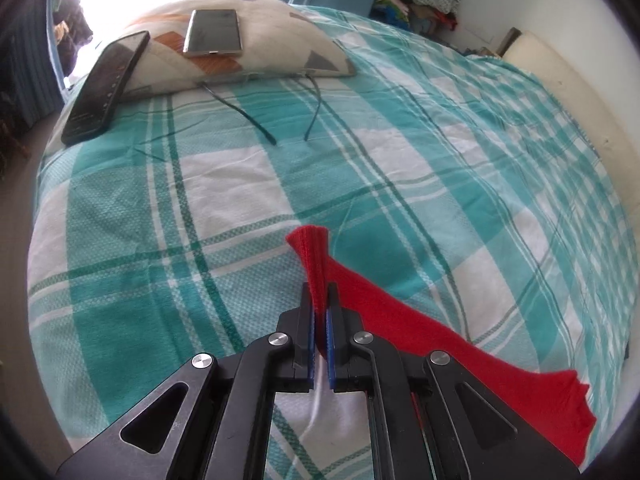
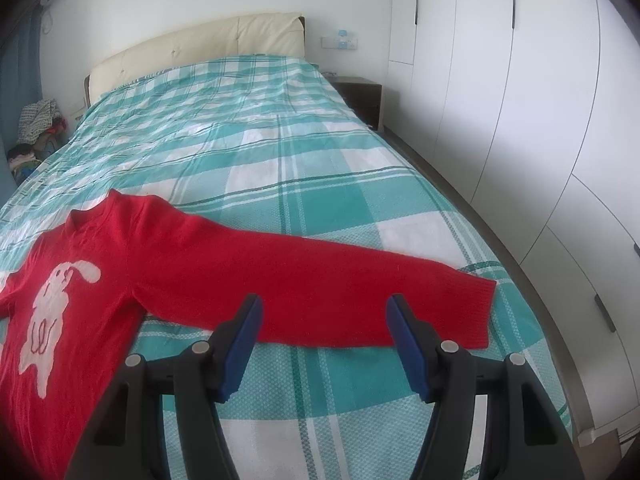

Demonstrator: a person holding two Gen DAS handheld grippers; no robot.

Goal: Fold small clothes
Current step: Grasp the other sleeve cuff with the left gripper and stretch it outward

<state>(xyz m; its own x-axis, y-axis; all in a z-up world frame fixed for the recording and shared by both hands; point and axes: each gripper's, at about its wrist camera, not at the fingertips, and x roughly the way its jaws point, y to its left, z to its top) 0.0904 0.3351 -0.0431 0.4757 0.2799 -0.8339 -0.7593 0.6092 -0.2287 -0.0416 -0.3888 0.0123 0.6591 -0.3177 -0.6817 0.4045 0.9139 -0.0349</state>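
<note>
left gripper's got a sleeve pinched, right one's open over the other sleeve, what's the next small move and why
Probably lower the right gripper onto the outstretched sleeve and close near the cuff. Its jaws stand open just above the sleeve, which lies flat on the checked bedspread, while the left gripper is already shut on the other sleeve. Gripping both would let the sleeves fold in across the red sweater.

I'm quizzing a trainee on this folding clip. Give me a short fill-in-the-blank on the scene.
1. The left gripper is shut on the ____ sweater.
2. The right gripper has its jaws ____.
3. The sweater's front shows a white ____.
4. Two phones rest on the ____.

Missing words: red; open; rabbit; pillow
</note>
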